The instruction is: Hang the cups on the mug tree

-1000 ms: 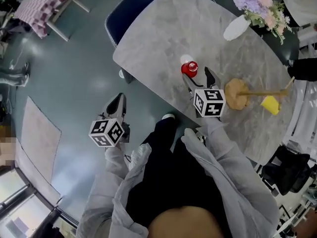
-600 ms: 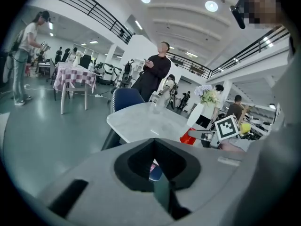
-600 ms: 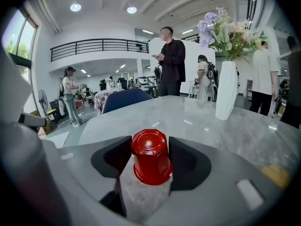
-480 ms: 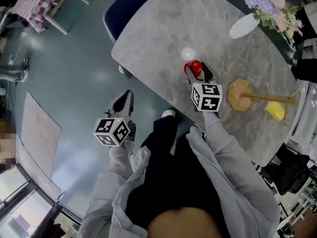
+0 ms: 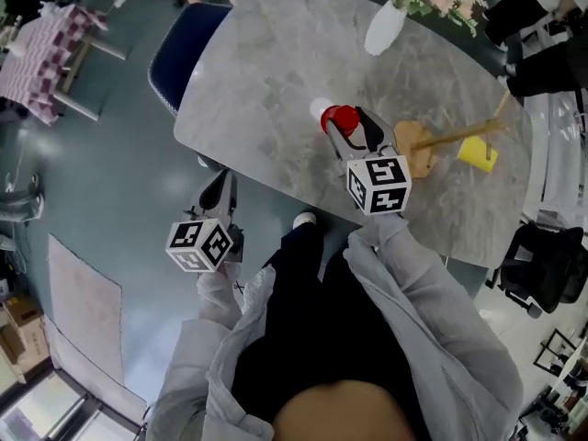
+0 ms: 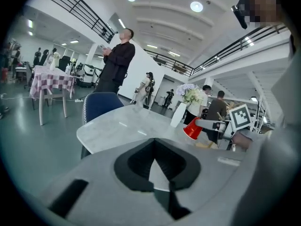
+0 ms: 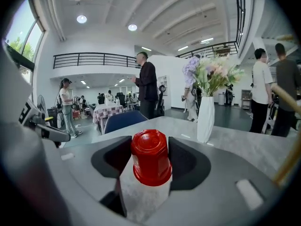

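Observation:
A red cup (image 5: 344,119) sits bottom up between the jaws of my right gripper (image 5: 354,138), which is shut on its sides above the grey marble table (image 5: 266,72). In the right gripper view the red cup (image 7: 151,157) fills the gap of the right gripper (image 7: 150,147). The left gripper view shows the red cup (image 6: 193,128) tilted and off the tabletop. Just right of it stands the wooden mug tree (image 5: 415,145) with a yellow cup (image 5: 477,153) hung on a peg. My left gripper (image 5: 219,191) hangs over the floor left of the table, empty, jaws together (image 6: 154,147).
A white vase (image 5: 384,28) with flowers stands at the table's far side. A blue chair (image 5: 179,49) is at the table's left end and a black chair (image 5: 542,265) at its right. A person in black (image 6: 115,62) stands beyond the table.
The right gripper's jaws have come in against the red cup, and cup and gripper now sit closer to the mug tree. The left gripper stays off the table.

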`<move>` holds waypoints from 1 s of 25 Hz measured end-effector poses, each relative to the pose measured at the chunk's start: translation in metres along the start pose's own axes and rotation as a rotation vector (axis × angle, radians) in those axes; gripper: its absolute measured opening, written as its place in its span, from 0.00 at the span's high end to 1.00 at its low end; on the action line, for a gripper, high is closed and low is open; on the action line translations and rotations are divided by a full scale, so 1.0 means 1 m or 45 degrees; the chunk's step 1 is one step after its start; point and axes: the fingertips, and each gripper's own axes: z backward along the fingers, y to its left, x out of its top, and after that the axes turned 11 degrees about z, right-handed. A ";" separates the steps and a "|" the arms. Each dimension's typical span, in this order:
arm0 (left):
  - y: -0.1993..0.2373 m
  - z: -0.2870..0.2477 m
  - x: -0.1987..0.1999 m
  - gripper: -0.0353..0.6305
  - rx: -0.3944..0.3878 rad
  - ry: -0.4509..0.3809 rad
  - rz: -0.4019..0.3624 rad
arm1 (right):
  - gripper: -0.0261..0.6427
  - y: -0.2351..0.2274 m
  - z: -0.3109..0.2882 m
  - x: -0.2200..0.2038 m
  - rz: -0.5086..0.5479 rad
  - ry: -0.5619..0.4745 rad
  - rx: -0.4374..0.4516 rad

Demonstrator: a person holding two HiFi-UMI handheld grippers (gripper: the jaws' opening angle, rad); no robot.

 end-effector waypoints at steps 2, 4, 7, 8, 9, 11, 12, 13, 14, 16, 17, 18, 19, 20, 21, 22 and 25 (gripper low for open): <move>-0.012 -0.007 0.002 0.95 -0.039 0.013 -0.019 | 0.58 -0.006 0.016 0.014 0.010 -0.031 -0.021; -0.024 -0.014 0.003 0.95 -0.078 0.025 -0.040 | 0.58 -0.012 0.031 0.025 0.024 -0.056 -0.043; -0.040 -0.025 0.005 0.95 -0.132 0.040 -0.068 | 0.58 -0.019 0.054 0.038 0.052 -0.089 -0.081; -0.045 -0.028 0.005 0.95 -0.149 0.046 -0.077 | 0.58 -0.022 0.062 0.041 0.064 -0.097 -0.098; -0.049 -0.031 0.005 0.95 -0.166 0.053 -0.088 | 0.58 -0.025 0.069 0.043 0.072 -0.106 -0.115; -0.060 -0.038 0.005 0.95 -0.203 0.070 -0.111 | 0.58 -0.032 0.085 0.048 0.078 -0.123 -0.152; -0.066 -0.042 0.004 0.95 -0.225 0.079 -0.120 | 0.58 -0.035 0.094 0.049 0.082 -0.128 -0.176; -0.072 -0.046 0.004 0.95 -0.250 0.091 -0.130 | 0.58 -0.040 0.102 0.049 0.090 -0.130 -0.206; -0.079 -0.051 0.003 0.95 -0.277 0.106 -0.141 | 0.58 -0.044 0.111 0.048 0.103 -0.128 -0.241; -0.092 -0.060 -0.001 0.95 -0.324 0.140 -0.162 | 0.58 -0.053 0.128 0.045 0.146 -0.122 -0.305; -0.096 -0.064 -0.004 0.95 -0.339 0.157 -0.171 | 0.58 -0.056 0.136 0.044 0.176 -0.118 -0.329; -0.100 -0.067 -0.007 0.95 -0.349 0.173 -0.180 | 0.58 -0.057 0.143 0.042 0.211 -0.112 -0.347; -0.104 -0.070 -0.011 0.95 -0.360 0.189 -0.189 | 0.58 -0.059 0.149 0.039 0.245 -0.105 -0.363; -0.109 -0.073 -0.014 0.95 -0.372 0.206 -0.198 | 0.58 -0.060 0.155 0.035 0.272 -0.097 -0.376; -0.115 -0.075 -0.018 0.95 -0.387 0.222 -0.208 | 0.58 -0.063 0.161 0.030 0.292 -0.091 -0.385; -0.123 -0.078 -0.023 0.95 -0.403 0.237 -0.220 | 0.58 -0.066 0.168 0.024 0.310 -0.085 -0.391; -0.145 -0.083 -0.037 0.95 -0.445 0.279 -0.262 | 0.58 -0.077 0.179 0.004 0.369 -0.063 -0.401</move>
